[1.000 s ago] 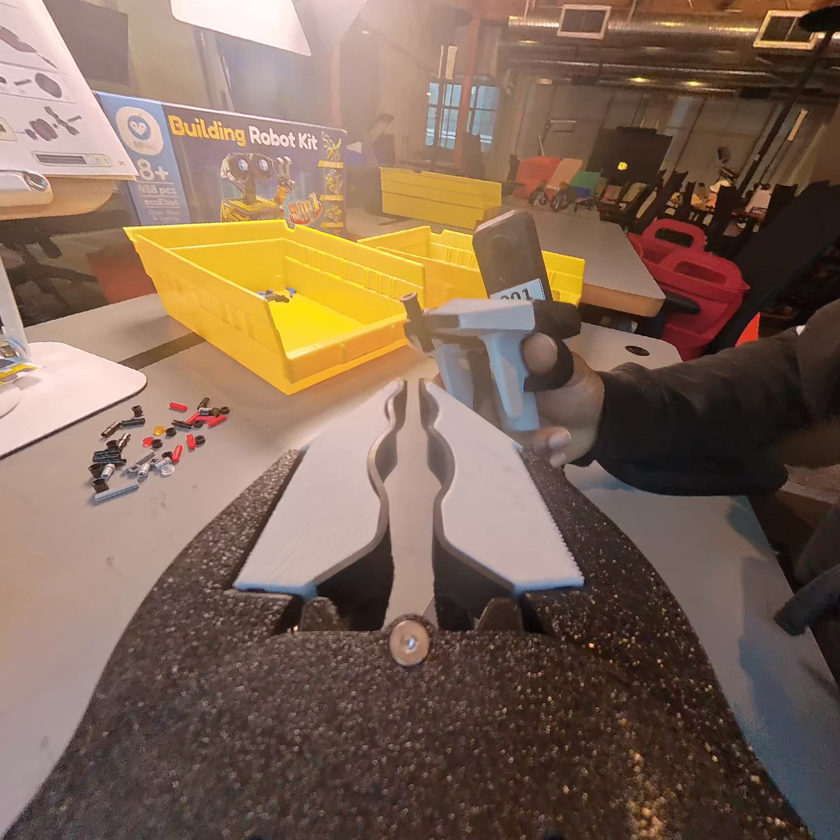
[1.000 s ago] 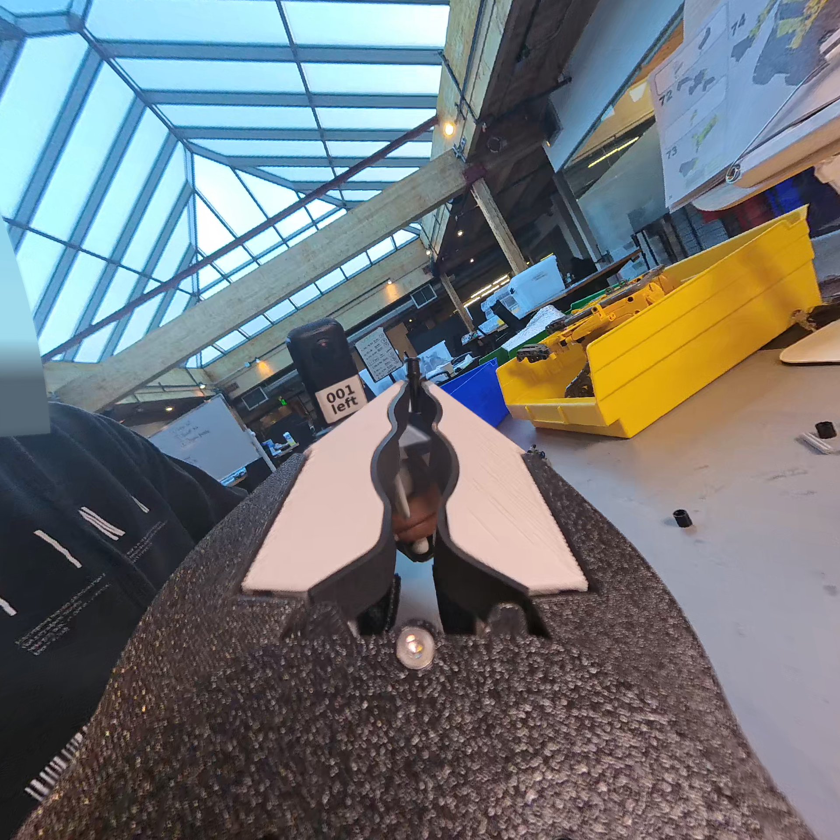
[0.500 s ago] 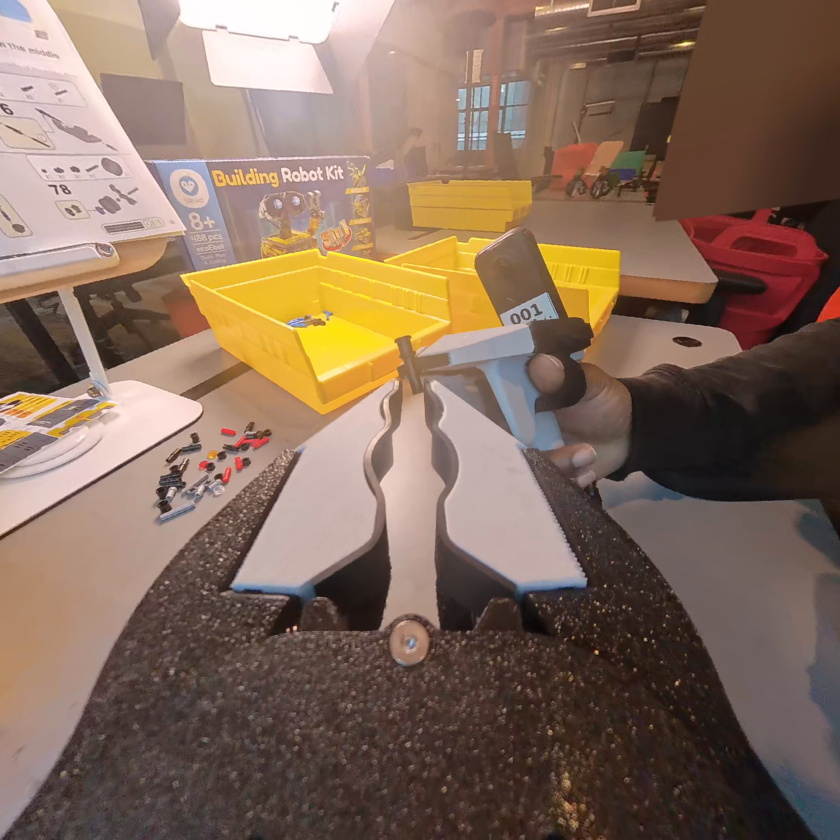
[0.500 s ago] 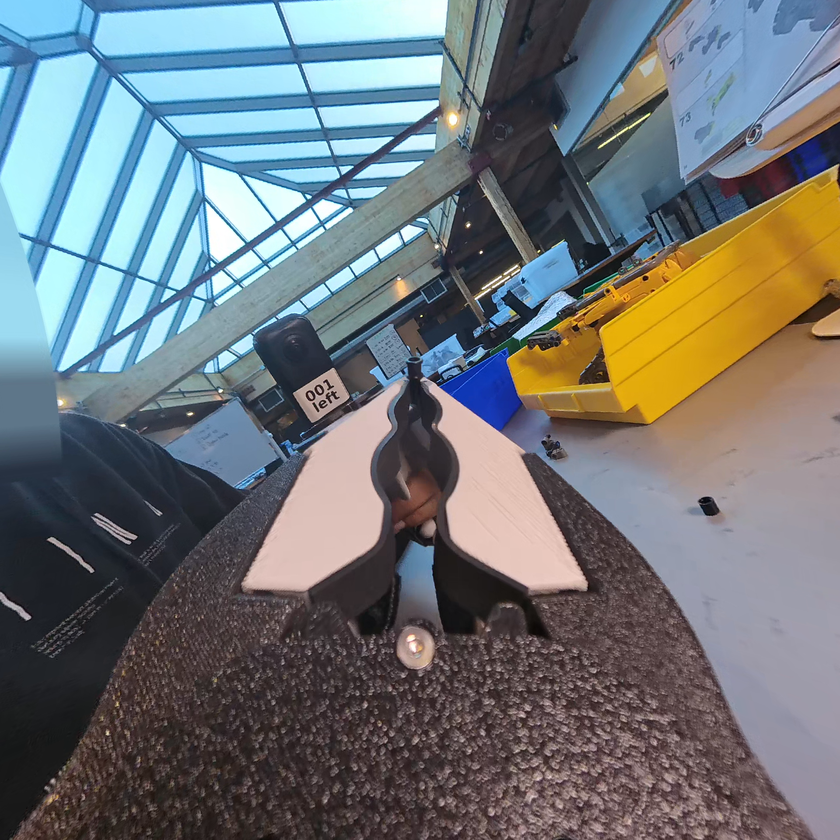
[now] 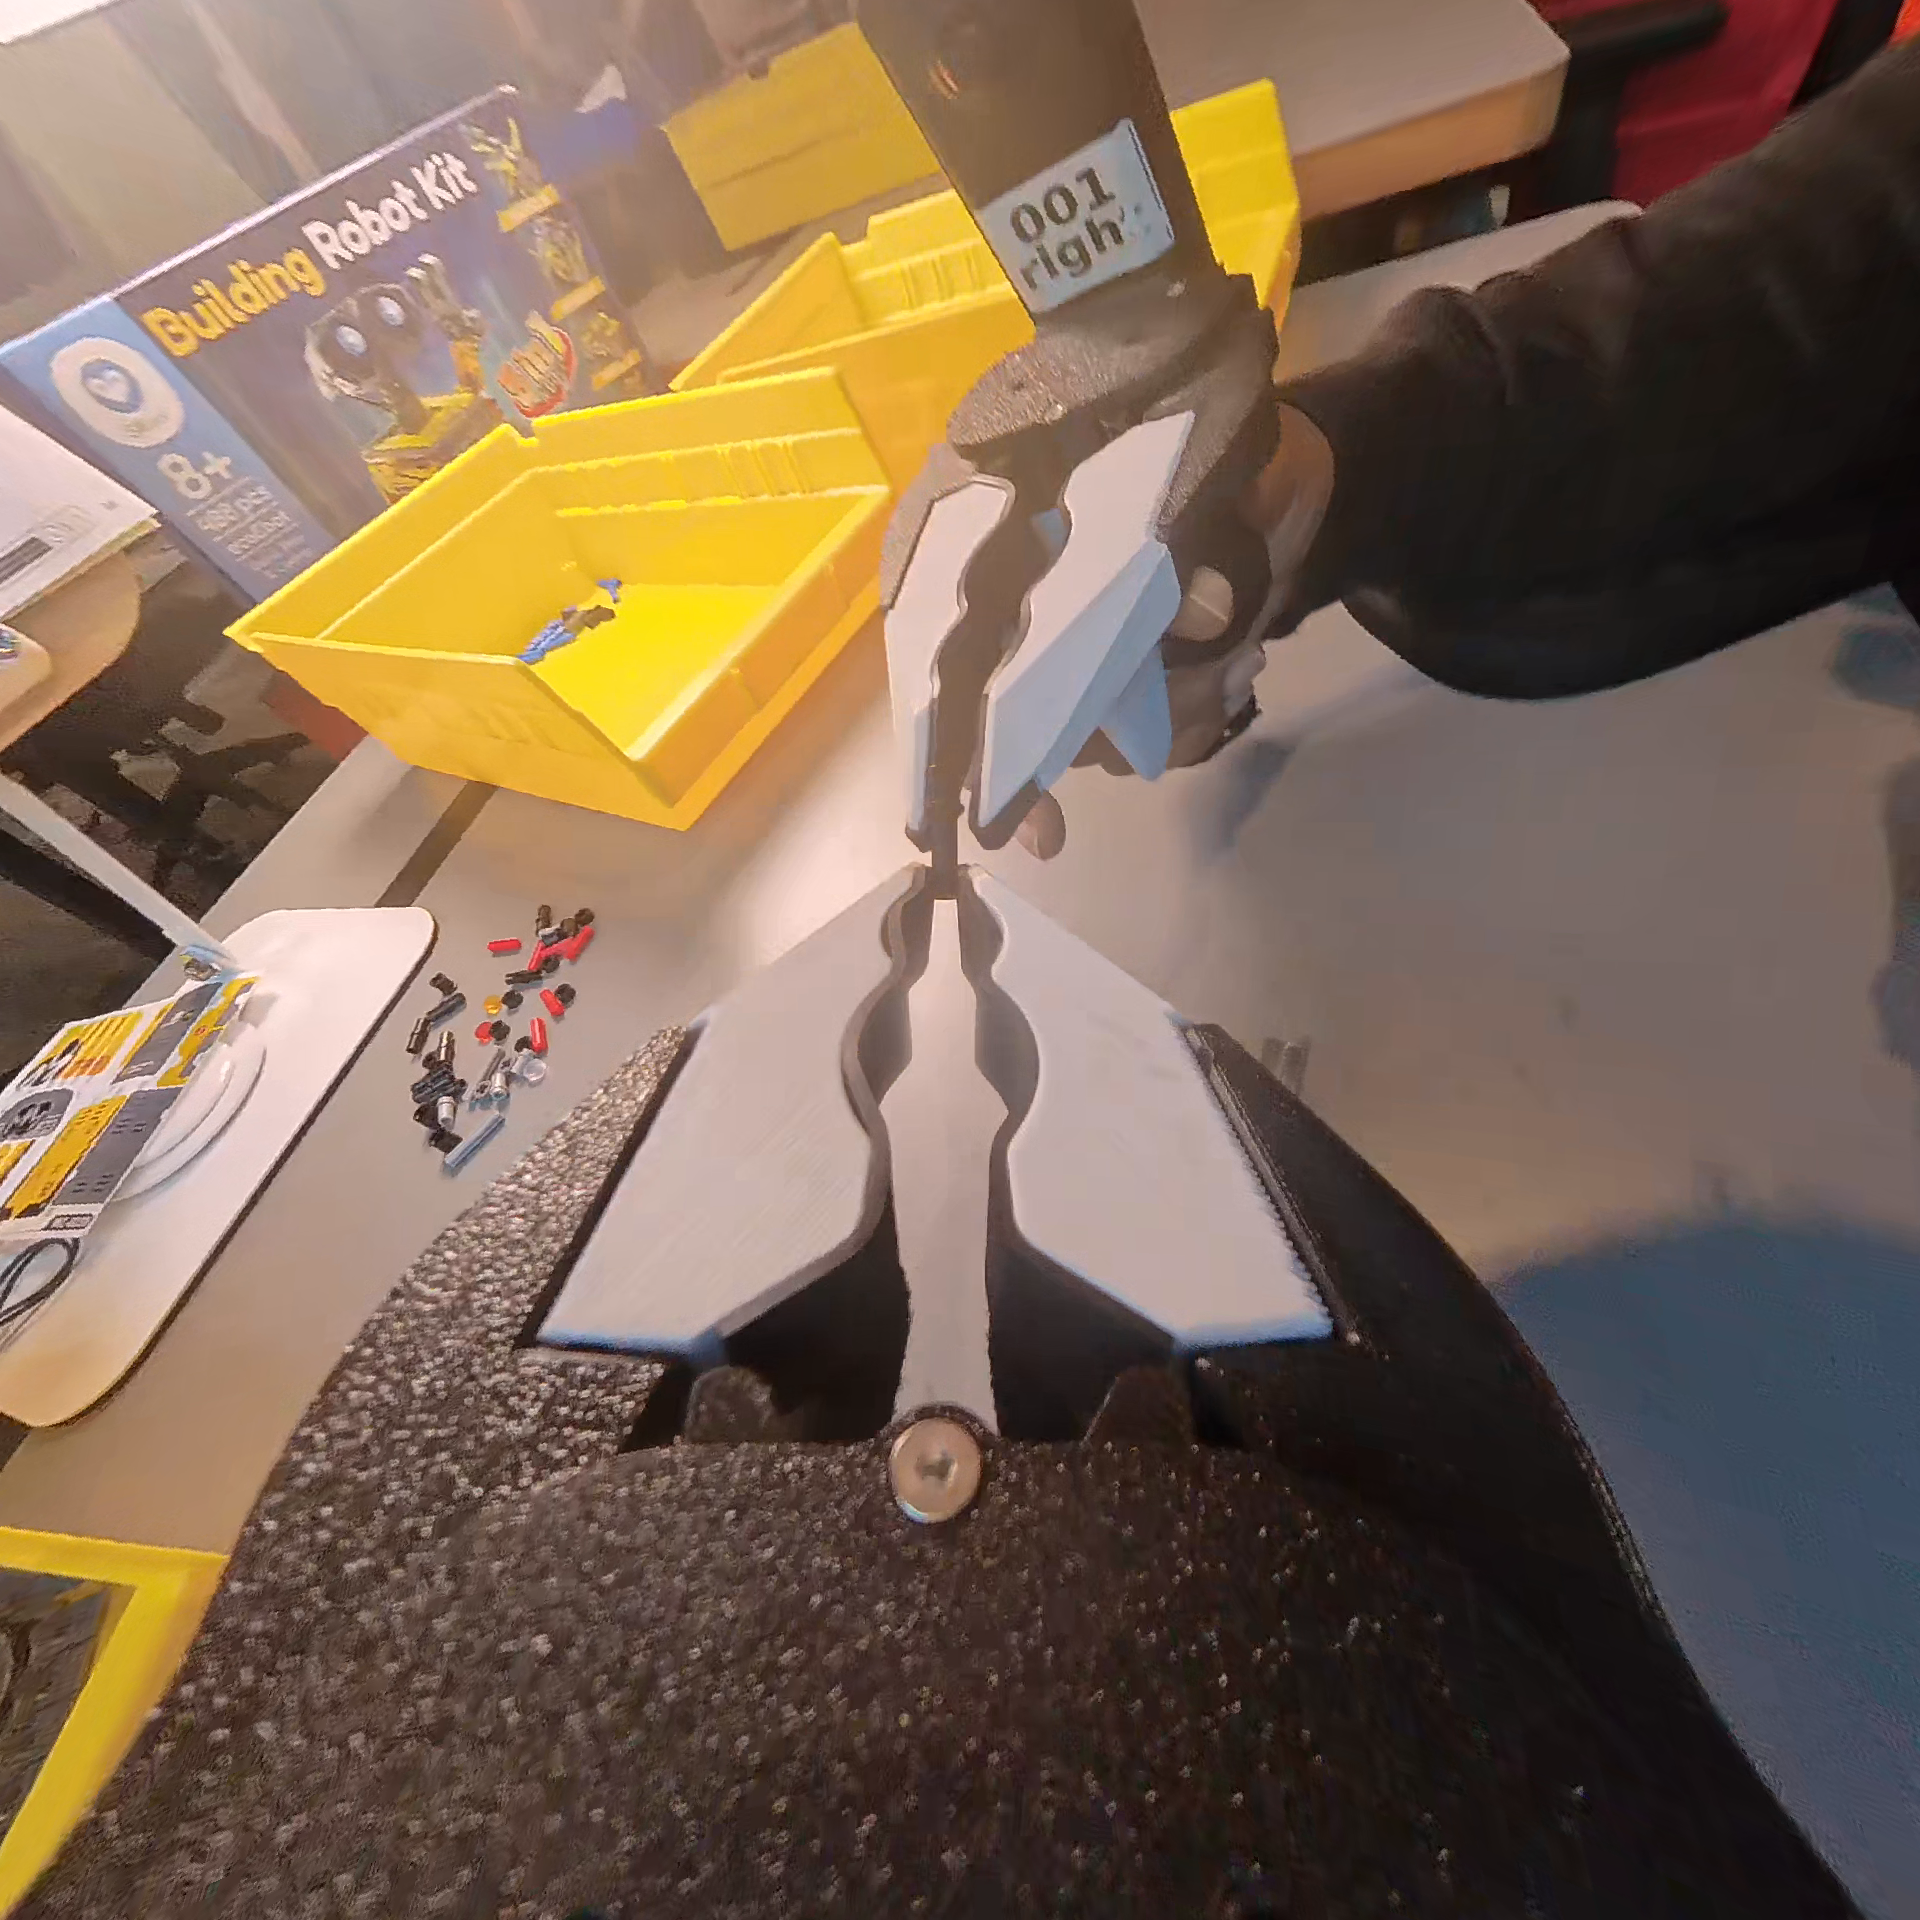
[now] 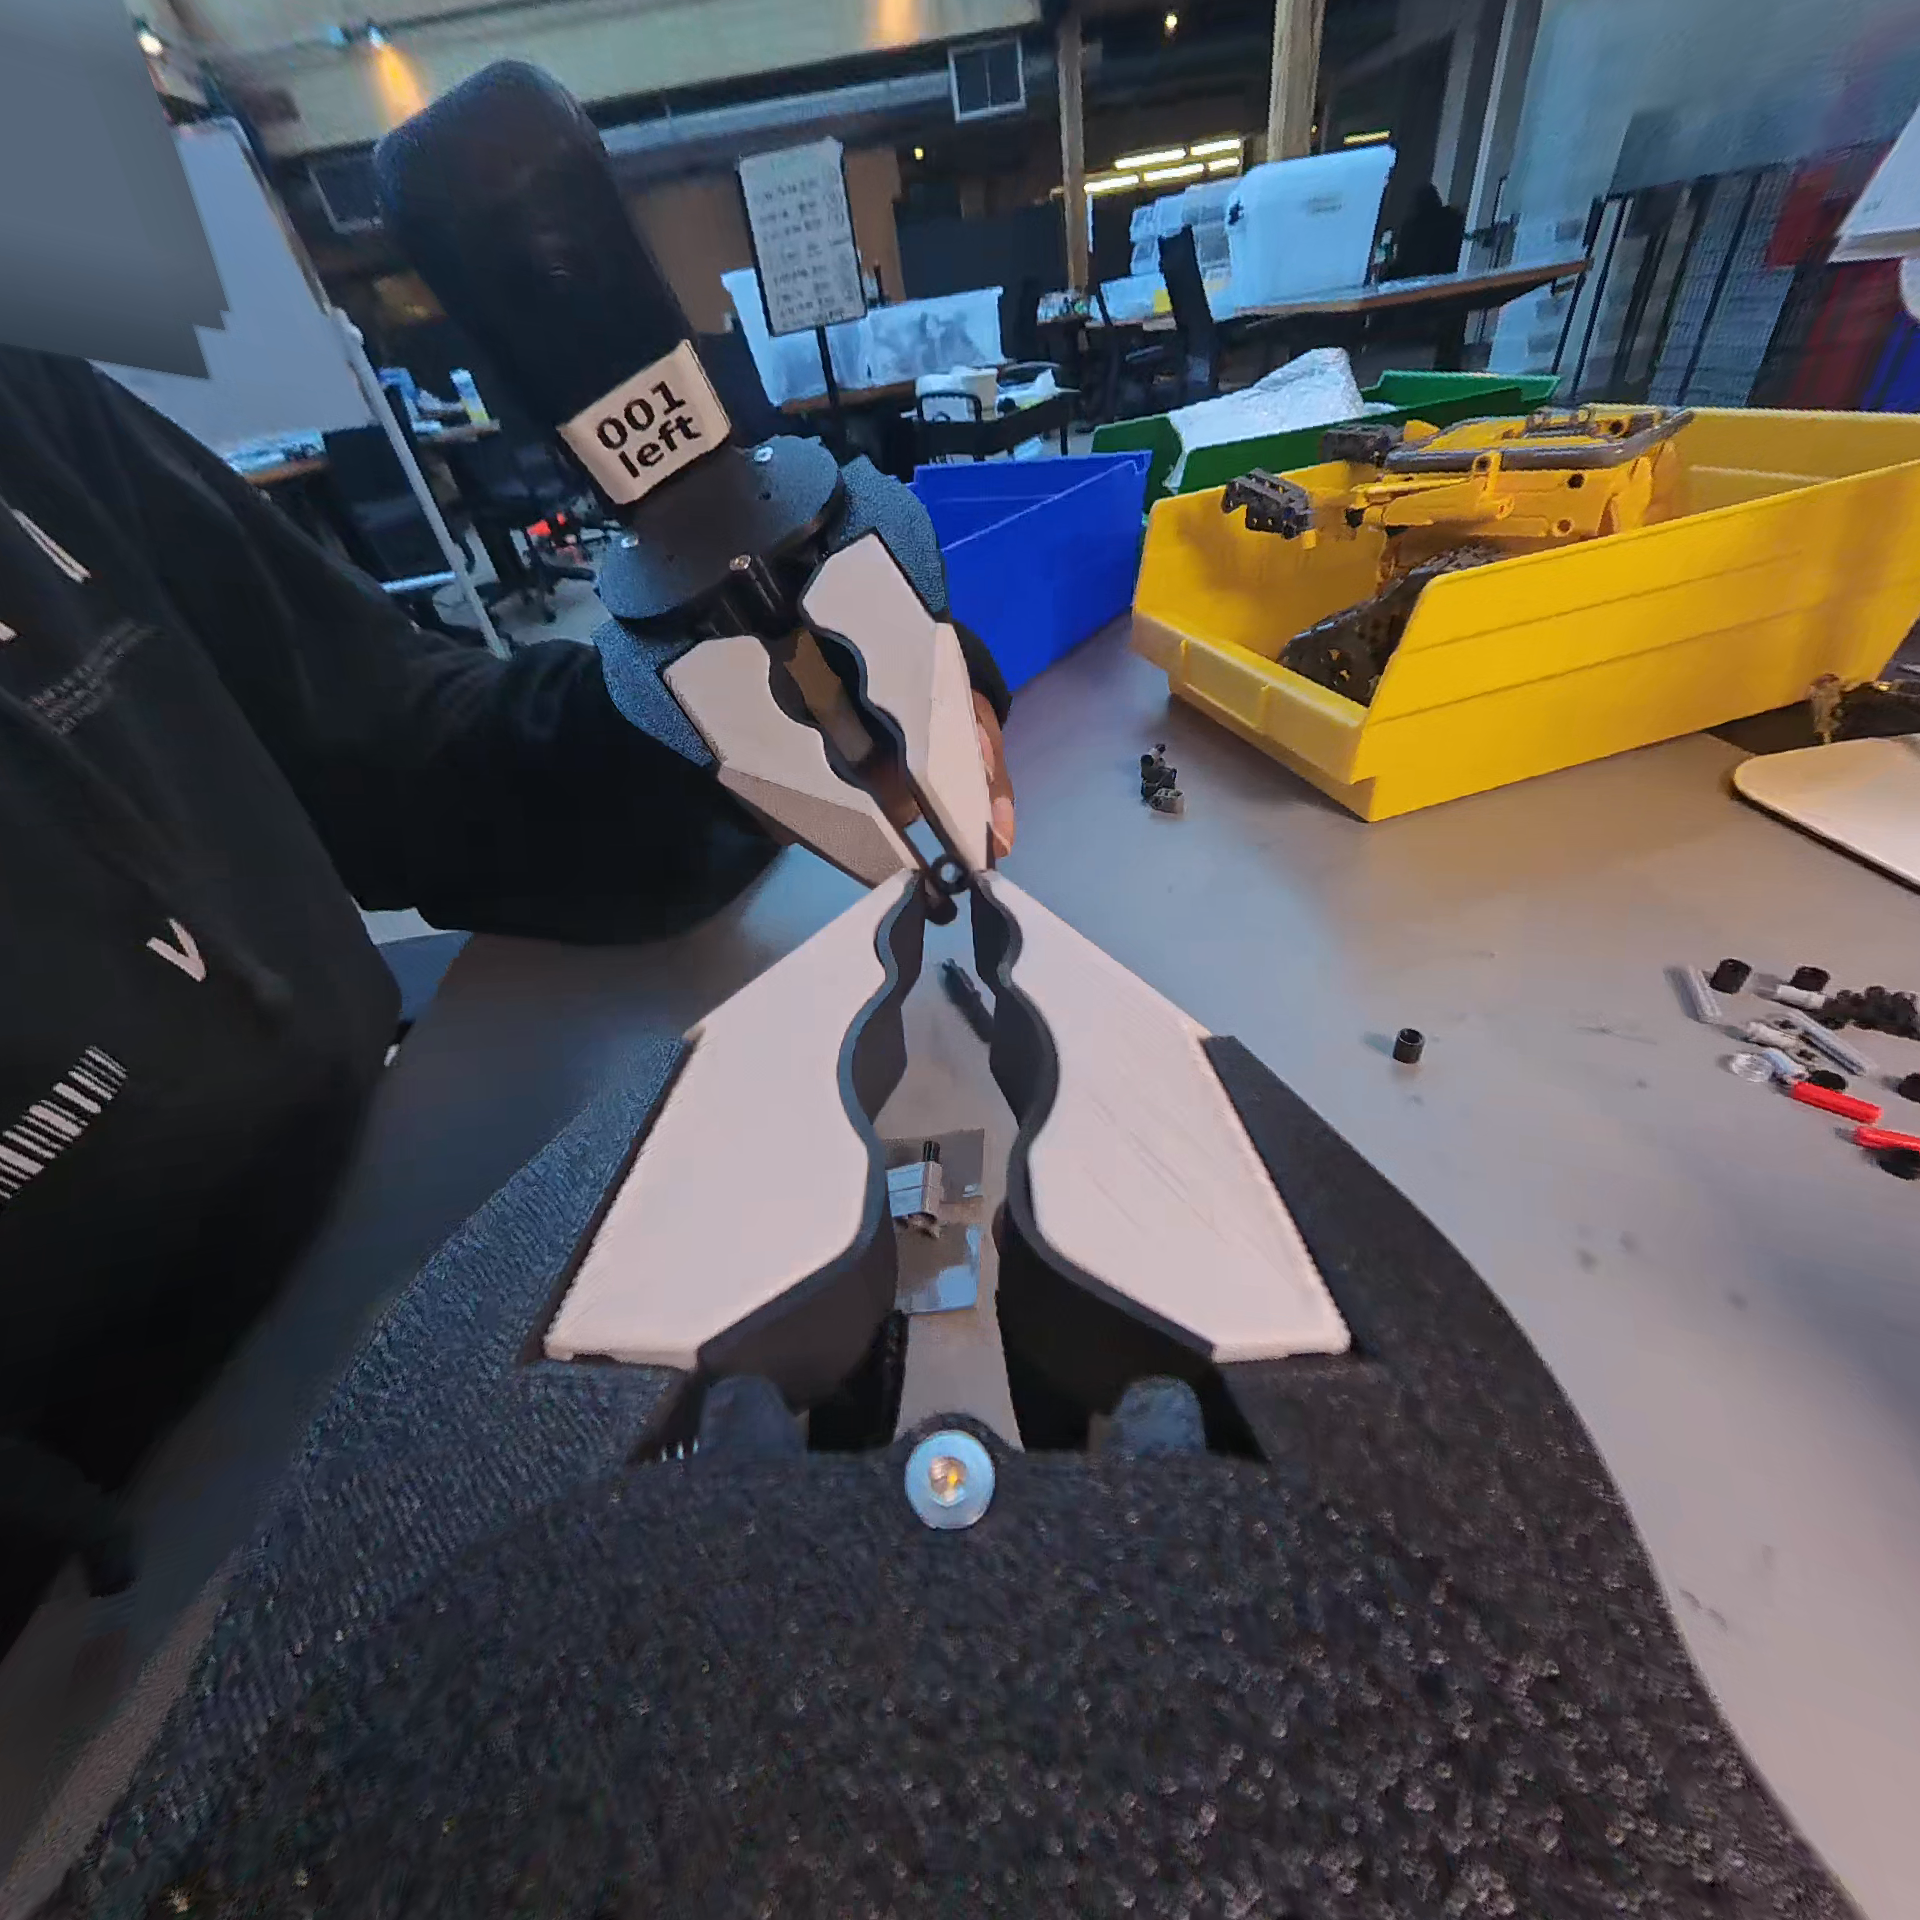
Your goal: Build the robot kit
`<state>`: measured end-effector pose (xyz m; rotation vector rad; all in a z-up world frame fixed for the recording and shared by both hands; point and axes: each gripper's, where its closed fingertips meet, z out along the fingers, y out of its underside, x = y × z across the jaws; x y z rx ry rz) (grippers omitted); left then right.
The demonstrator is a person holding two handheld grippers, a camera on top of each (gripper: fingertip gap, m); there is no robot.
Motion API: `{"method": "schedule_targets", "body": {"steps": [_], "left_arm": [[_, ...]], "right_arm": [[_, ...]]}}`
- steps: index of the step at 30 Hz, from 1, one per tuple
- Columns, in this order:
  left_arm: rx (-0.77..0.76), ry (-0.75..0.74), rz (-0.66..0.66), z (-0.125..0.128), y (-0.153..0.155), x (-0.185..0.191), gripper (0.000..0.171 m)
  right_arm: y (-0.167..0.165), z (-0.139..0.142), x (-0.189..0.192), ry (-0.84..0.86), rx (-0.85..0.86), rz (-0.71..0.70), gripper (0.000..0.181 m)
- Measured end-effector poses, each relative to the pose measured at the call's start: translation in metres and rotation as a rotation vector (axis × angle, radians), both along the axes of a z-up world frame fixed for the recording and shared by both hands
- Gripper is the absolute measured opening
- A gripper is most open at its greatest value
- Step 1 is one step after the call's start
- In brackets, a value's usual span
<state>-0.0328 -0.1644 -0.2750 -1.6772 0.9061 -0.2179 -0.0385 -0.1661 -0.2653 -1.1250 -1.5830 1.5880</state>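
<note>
left gripper pinched tight on one end of a small black part | right gripper clamped on the other end, tip to tip above the grey table | loose pieces and yellow bin off to the left
</note>
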Motion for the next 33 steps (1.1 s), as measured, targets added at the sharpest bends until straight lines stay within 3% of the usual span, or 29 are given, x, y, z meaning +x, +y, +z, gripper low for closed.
{"method": "schedule_targets", "body": {"steps": [5,22,30,33], "left_arm": [[-0.023,0.076,-0.026,-0.014,-0.003,0.005,0.004],[-0.021,0.095,-0.035,-0.019,-0.003,0.005,0.004],[-0.032,-0.005,-0.049,-0.012,0.001,0.002,0.005],[-0.076,-0.103,0.075,-0.009,0.025,-0.035,0.011]], "right_arm": [[-0.004,-0.007,0.002,-0.025,0.053,0.022,0.007],[-0.002,-0.015,0.007,-0.061,0.127,0.029,0.008],[0.003,-0.011,0.008,-0.063,0.115,0.019,0.007],[0.026,-0.002,0.009,-0.029,0.097,-0.078,0.007]]}}
